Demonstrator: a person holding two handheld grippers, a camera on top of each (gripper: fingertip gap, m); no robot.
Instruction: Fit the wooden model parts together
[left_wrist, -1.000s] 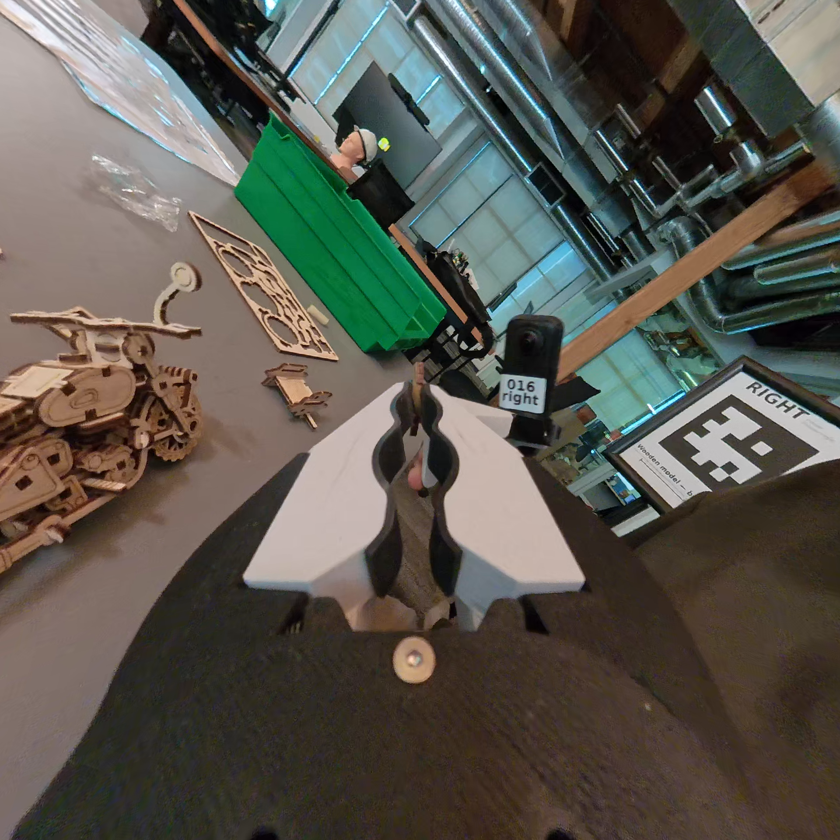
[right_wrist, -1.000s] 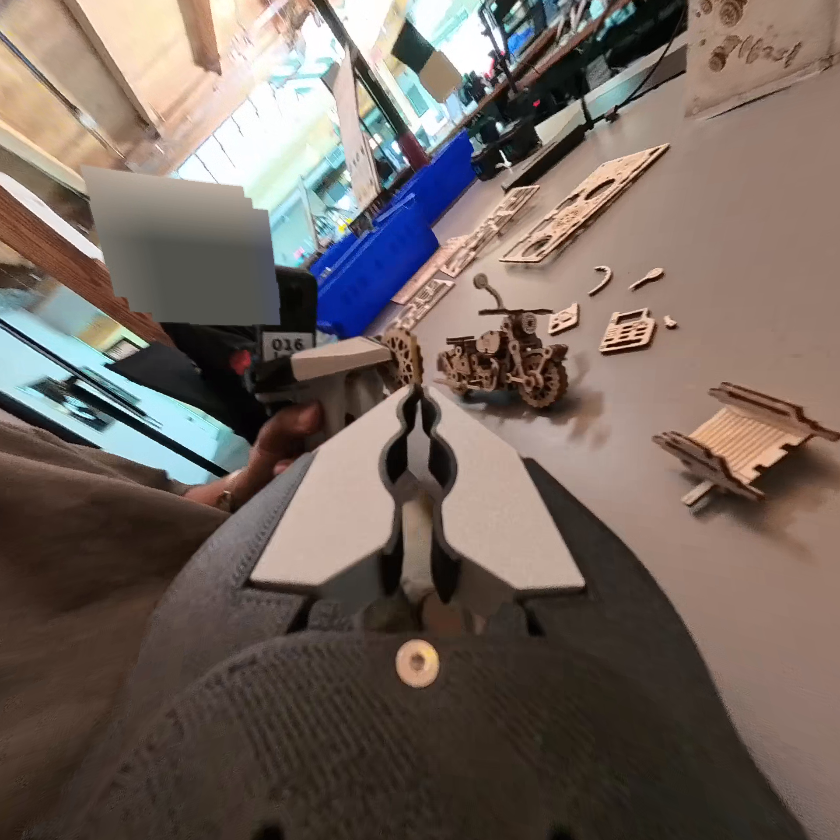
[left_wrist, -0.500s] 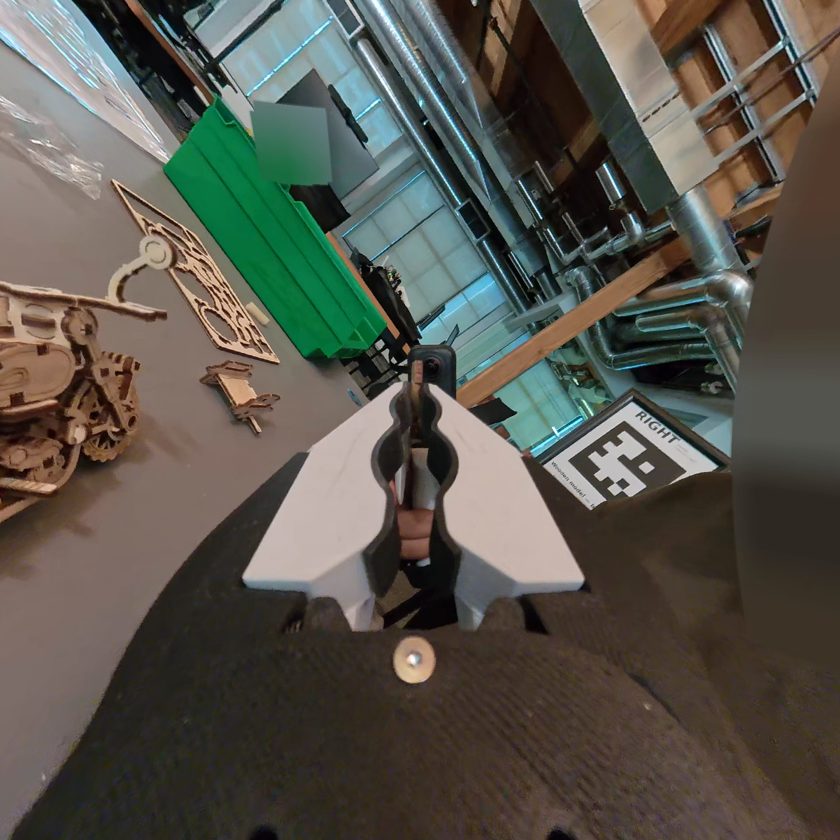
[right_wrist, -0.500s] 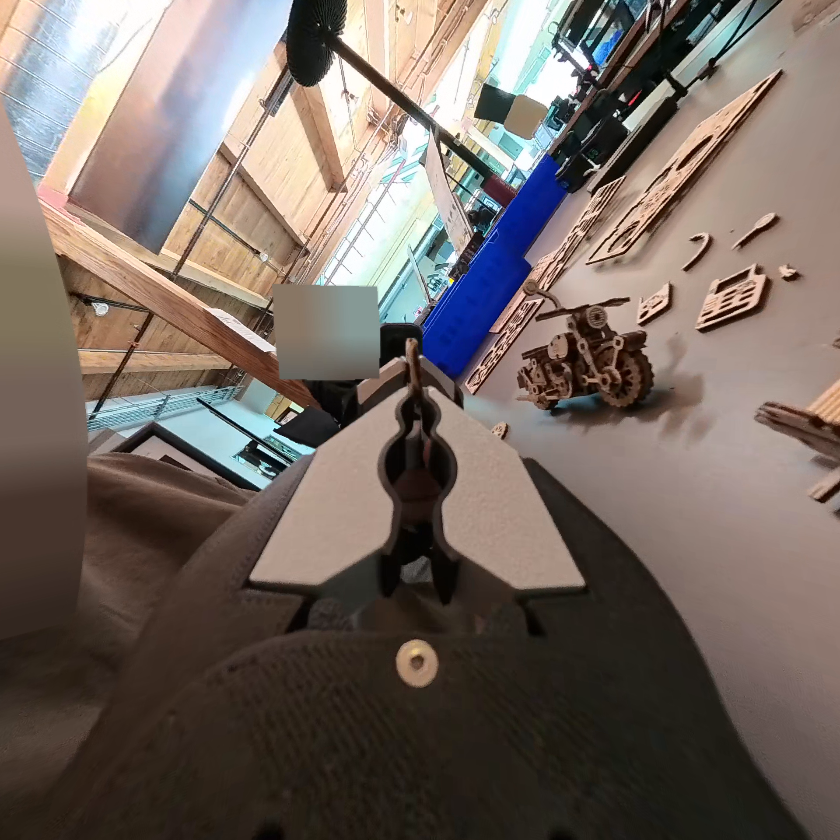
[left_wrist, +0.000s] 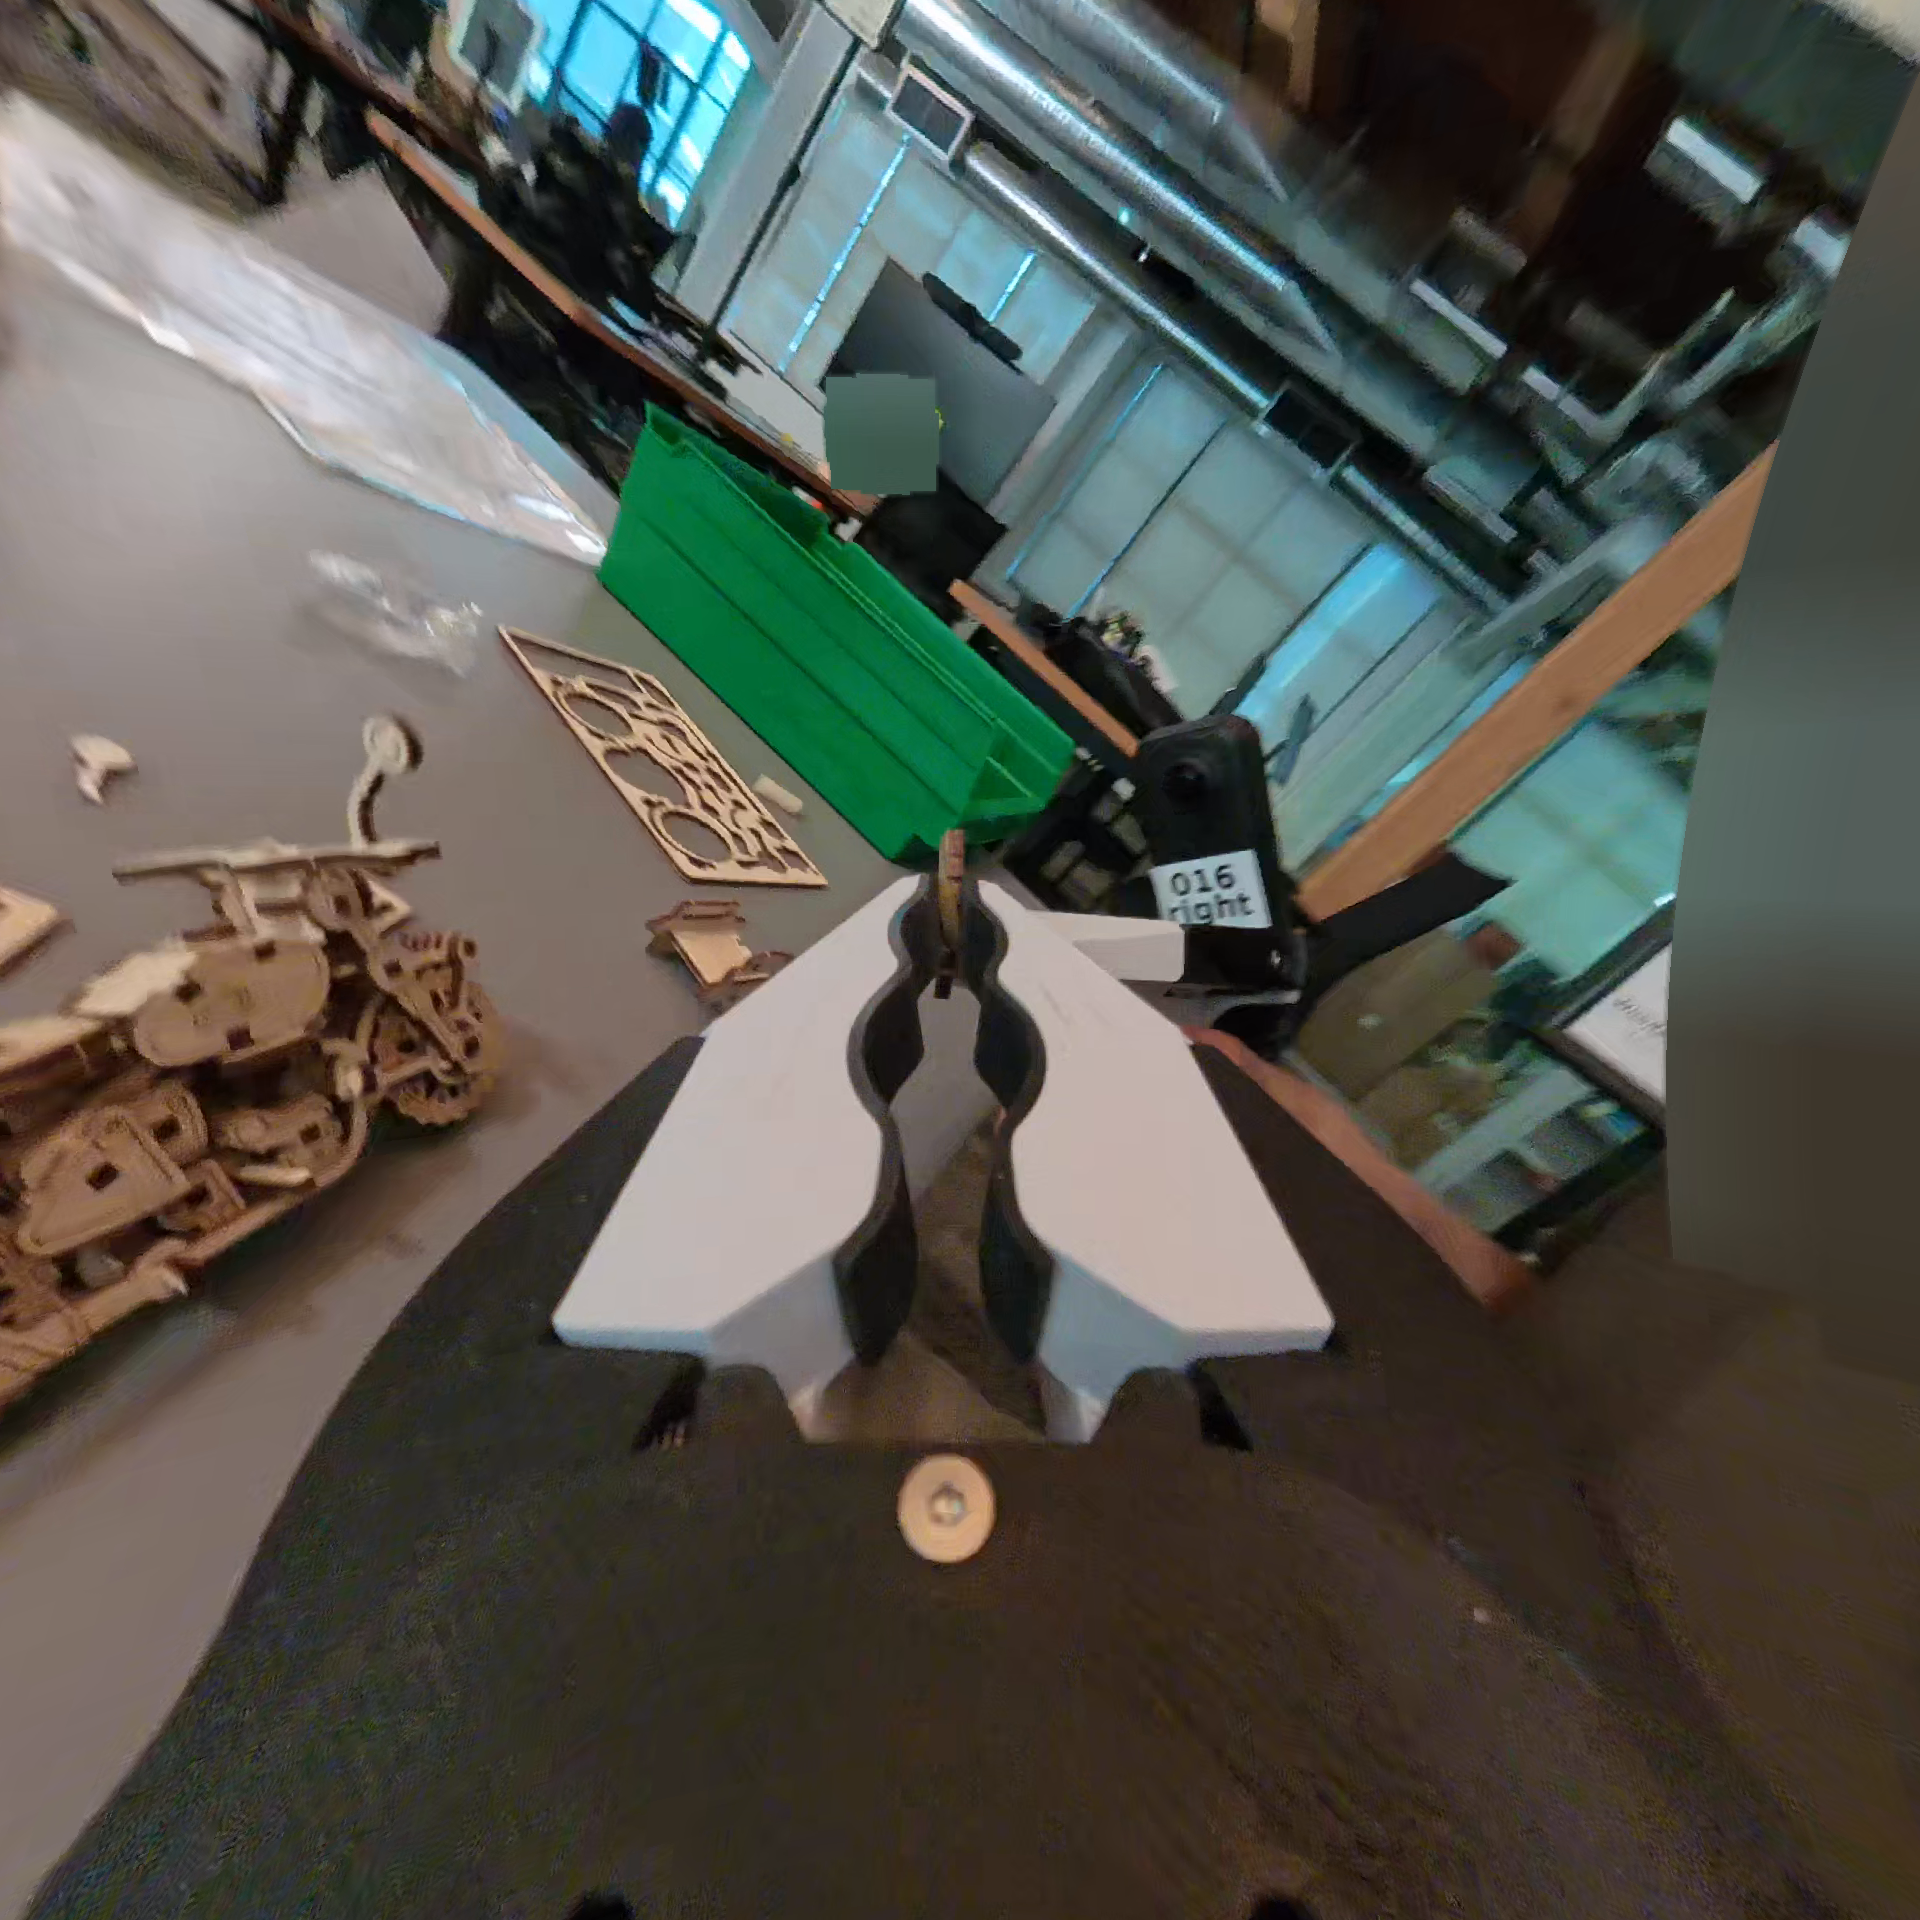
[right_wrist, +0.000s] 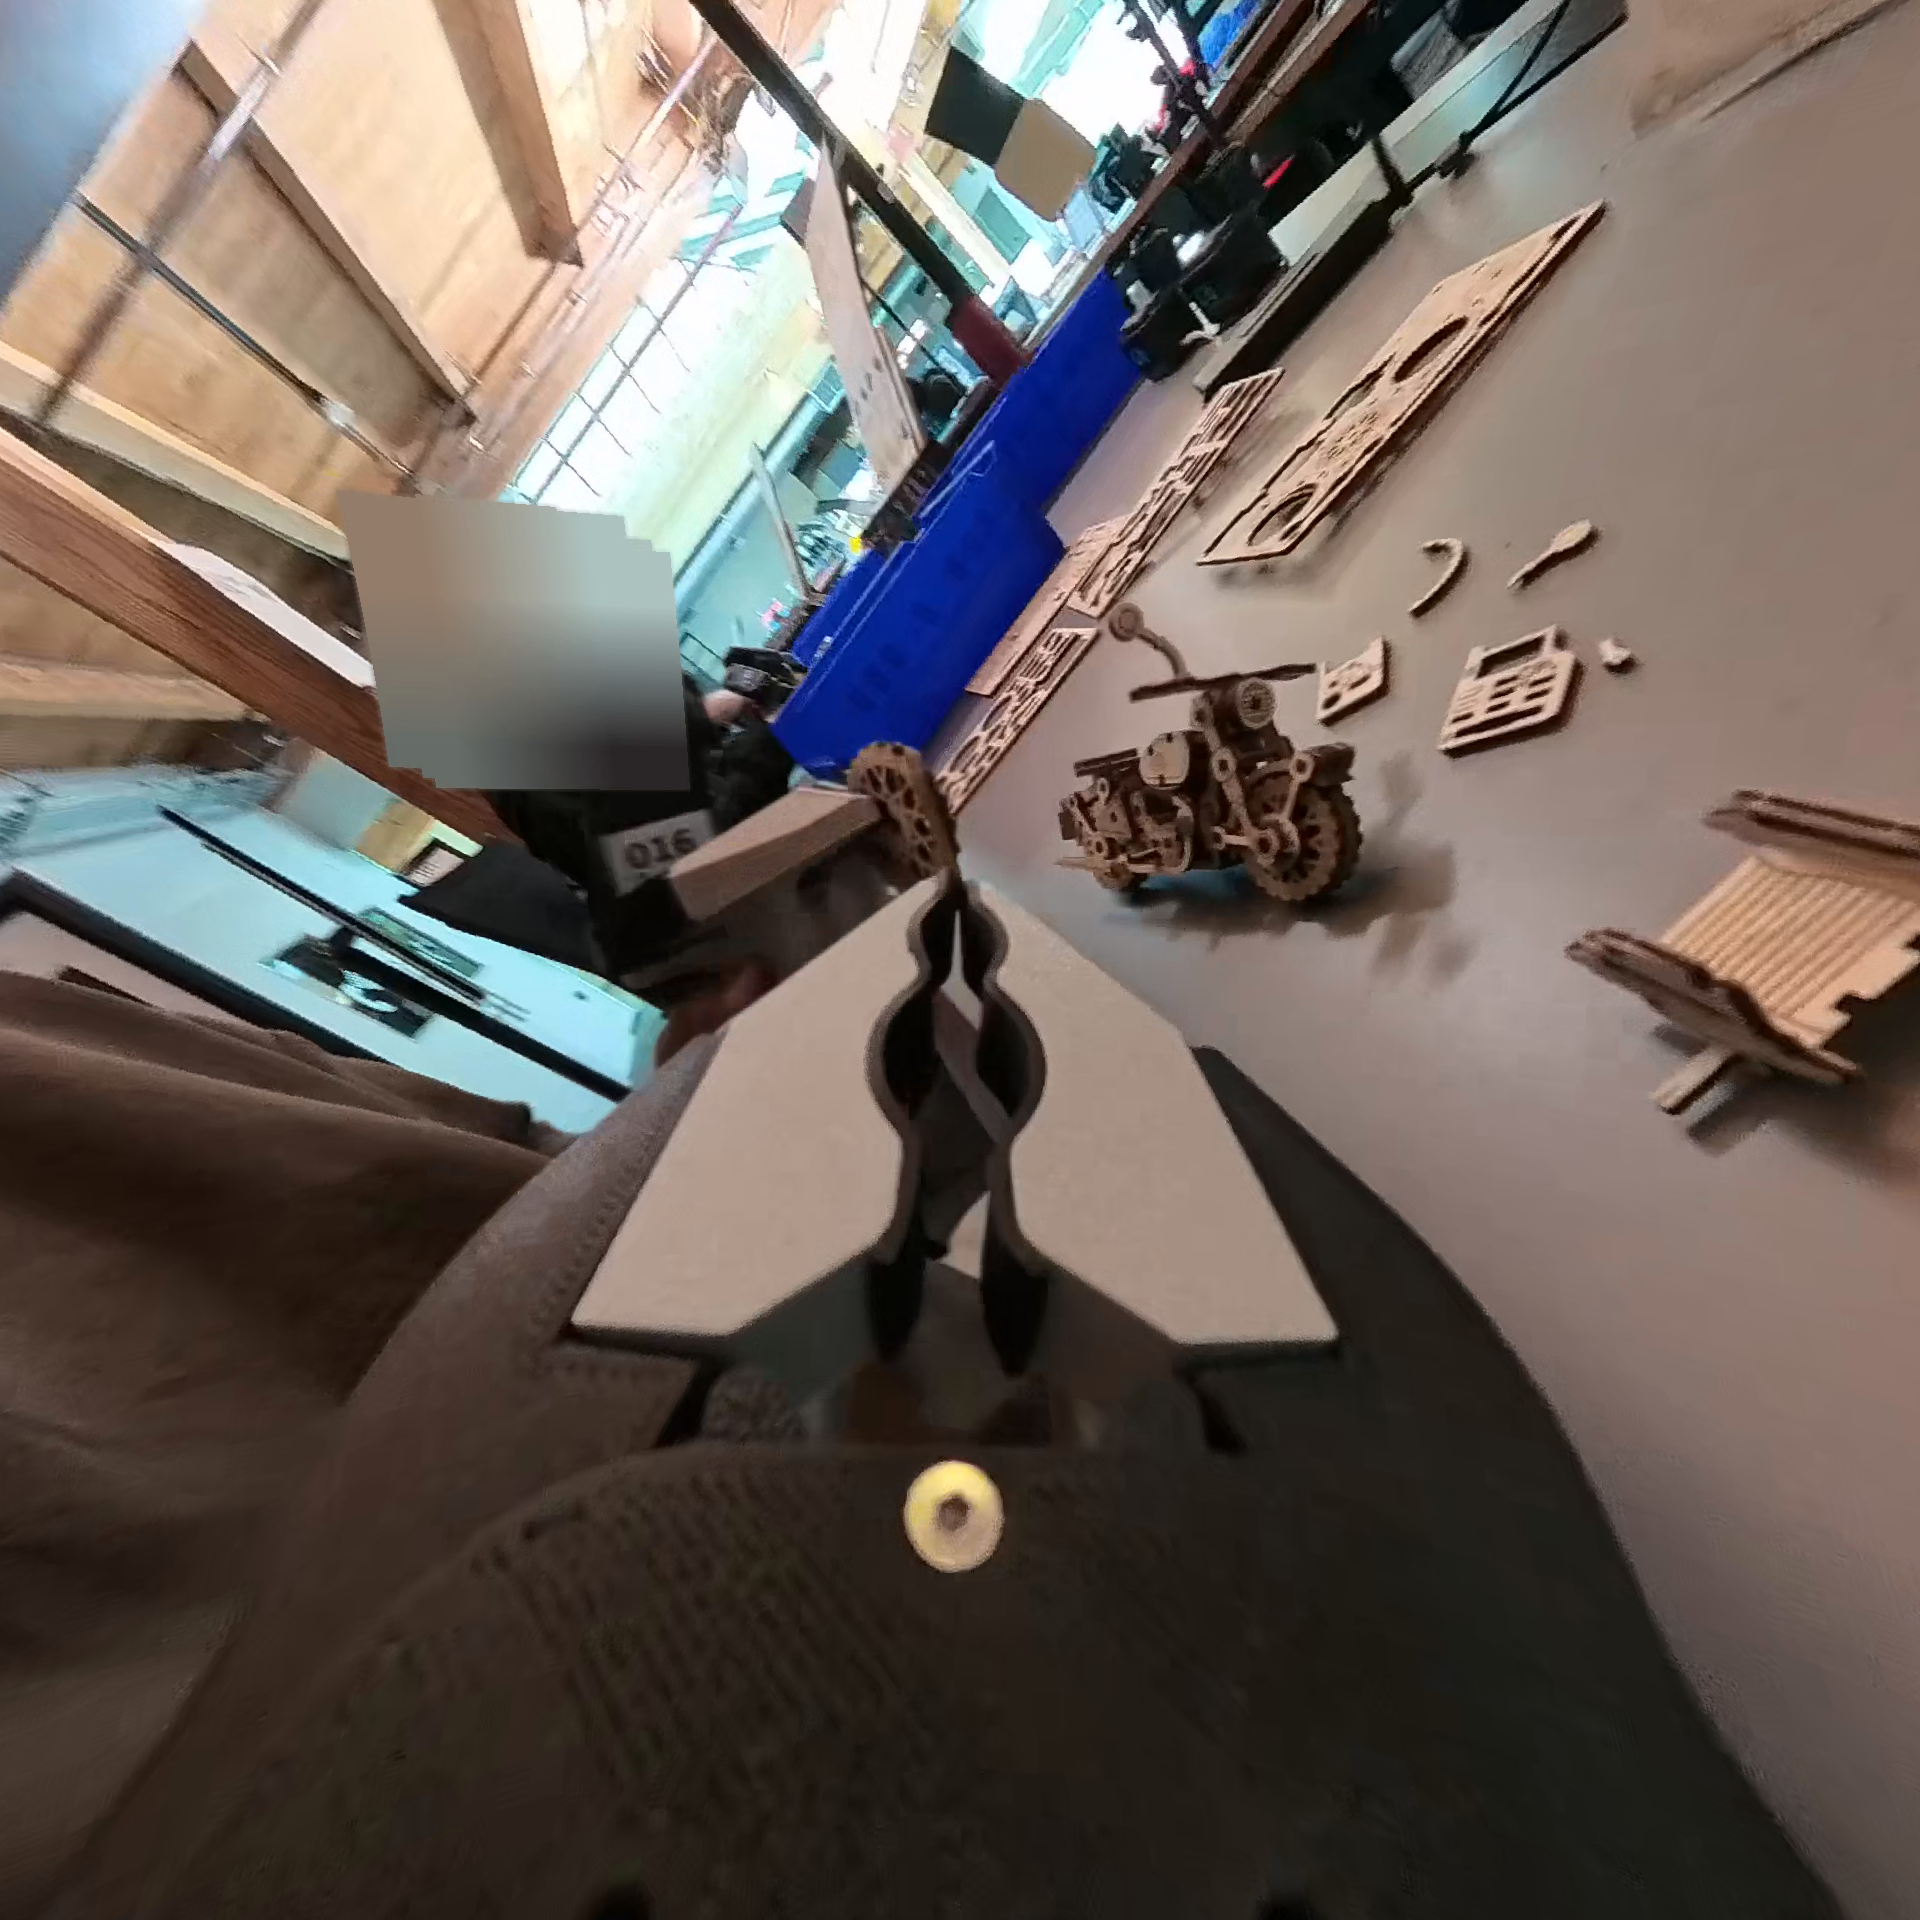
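Note:
My left gripper (left_wrist: 948, 902) is shut on a thin wooden gear wheel (left_wrist: 948, 883), seen edge-on at its tips above the grey table. In the right wrist view the same wheel (right_wrist: 902, 808) shows face-on, held by the left gripper's fingers (right_wrist: 769, 847). My right gripper (right_wrist: 951, 902) is shut, its tips just below and right of the wheel; I see nothing between them. It also shows in the left wrist view (left_wrist: 1127, 948), pointing at my left tips. The built wooden motorcycle (left_wrist: 239, 1029) stands on the table, and also shows in the right wrist view (right_wrist: 1216, 810).
A green bin (left_wrist: 821, 655), a punched wooden sheet (left_wrist: 665, 769), a small sub-assembly (left_wrist: 717, 951) and a plastic bag (left_wrist: 395, 613) lie beyond. Blue bins (right_wrist: 935, 582), more sheets (right_wrist: 1392, 416), flat loose pieces (right_wrist: 1512, 691) and a slatted part (right_wrist: 1787, 966) sit on the table (right_wrist: 1558, 1195). The grippers are tip to tip, or close to it. The built wooden motorcycle (left_wrist: 239, 1029) is about 12 centimeters from both grippers' fingertips. It turns up in the right wrist view (right_wrist: 1160, 776) as well.
Both grippers have tilted back down from facing the ceiling toward the table. The wheel now shows face-on in the right view, and my right gripper sits off to the side of my left tips.

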